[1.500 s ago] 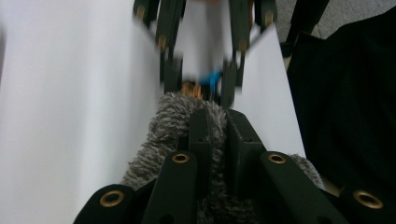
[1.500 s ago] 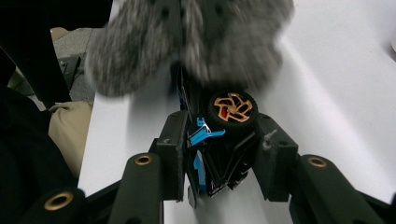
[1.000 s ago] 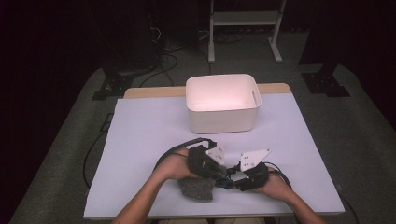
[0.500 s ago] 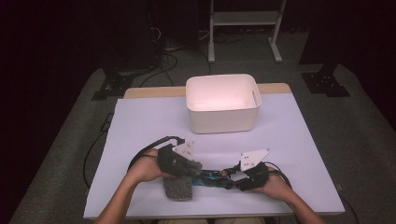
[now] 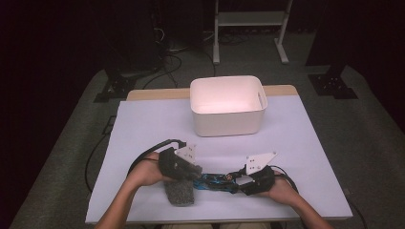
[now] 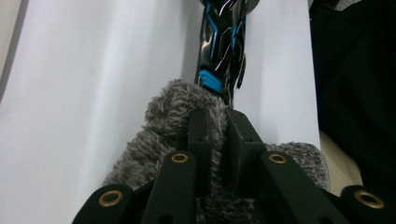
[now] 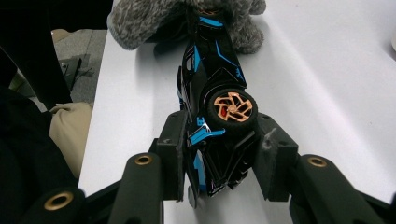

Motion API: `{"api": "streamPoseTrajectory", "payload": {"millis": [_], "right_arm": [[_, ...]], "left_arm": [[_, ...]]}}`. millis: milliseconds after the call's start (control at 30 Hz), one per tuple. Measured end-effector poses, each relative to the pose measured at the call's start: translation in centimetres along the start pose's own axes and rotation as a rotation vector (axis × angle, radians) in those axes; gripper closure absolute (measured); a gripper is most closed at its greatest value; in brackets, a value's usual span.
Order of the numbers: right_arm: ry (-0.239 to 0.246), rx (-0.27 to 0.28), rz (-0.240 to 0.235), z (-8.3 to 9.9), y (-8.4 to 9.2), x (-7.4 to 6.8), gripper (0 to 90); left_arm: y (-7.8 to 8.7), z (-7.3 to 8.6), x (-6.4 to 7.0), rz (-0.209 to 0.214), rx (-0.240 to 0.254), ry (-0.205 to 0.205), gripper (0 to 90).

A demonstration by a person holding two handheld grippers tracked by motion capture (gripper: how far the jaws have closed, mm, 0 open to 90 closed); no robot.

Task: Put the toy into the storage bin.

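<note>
1. In the high view, a dim room surrounded a white table (image 5: 143,129) bearing a white bin (image 5: 227,106); the left claw (image 5: 193,172) and right claw (image 5: 237,181) met near its front edge.
2. In the left gripper view, the left claw (image 6: 218,122) was clenched on a grey fuzzy cloth (image 6: 154,135) covering one end of the toy car (image 6: 223,37).
3. In the right gripper view, the right claw (image 7: 219,154) gripped the black-and-blue toy car (image 7: 210,93) on its side above the table.

Both forearms come in over the table's near edge; the left gripper (image 5: 191,171) (jaws nearly together) is pinched tight; the right gripper (image 5: 237,180), facing it, stands wider, its jaws clamped.
</note>
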State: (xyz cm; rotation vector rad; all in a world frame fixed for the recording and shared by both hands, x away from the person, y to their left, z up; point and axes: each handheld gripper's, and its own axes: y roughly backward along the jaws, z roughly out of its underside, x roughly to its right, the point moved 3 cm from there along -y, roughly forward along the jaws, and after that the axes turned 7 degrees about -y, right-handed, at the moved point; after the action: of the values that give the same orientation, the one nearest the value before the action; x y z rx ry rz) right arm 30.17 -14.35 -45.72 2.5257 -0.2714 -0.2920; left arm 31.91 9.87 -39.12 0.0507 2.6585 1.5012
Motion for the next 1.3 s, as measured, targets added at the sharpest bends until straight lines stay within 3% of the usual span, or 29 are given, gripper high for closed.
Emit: {"api": "streamPoseTrajectory", "payload": {"millis": [200,333,467,567,733,1000,1300], "right_arm": [[-0.006,0.003,0.000,0.0,0.0,0.0,58.3],[-0.004,0.004,0.002,0.0,0.0,0.0,58.3],[-0.004,0.003,0.000,0.0,0.0,0.0,58.3],[-0.003,0.002,0.001,0.0,0.0,0.0,58.3],[-0.002,-0.003,0.004,0.0,0.0,-0.1,58.3],[-0.011,-0.005,0.003,0.0,0.0,-0.1,57.9],[-0.040,-0.056,-0.006,-1.1,-0.9,0.0,49.2]], "left_arm": [[-0.6,-1.5,-0.1,0.014,0.009,-0.030,81.2],[-1.7,-3.2,-0.2,0.036,0.005,-0.057,81.2],[-2.6,-5.1,-0.2,0.063,0.033,-0.093,81.2],[-3.5,-5.8,-0.2,0.070,0.004,-0.112,81.1],[-2.9,-4.9,-0.4,0.060,0.006,-0.087,81.1],[-0.9,-1.6,-0.2,0.019,0.043,-0.020,80.7],[-1.1,-1.6,-0.2,0.030,0.046,-0.019,80.6]]}}
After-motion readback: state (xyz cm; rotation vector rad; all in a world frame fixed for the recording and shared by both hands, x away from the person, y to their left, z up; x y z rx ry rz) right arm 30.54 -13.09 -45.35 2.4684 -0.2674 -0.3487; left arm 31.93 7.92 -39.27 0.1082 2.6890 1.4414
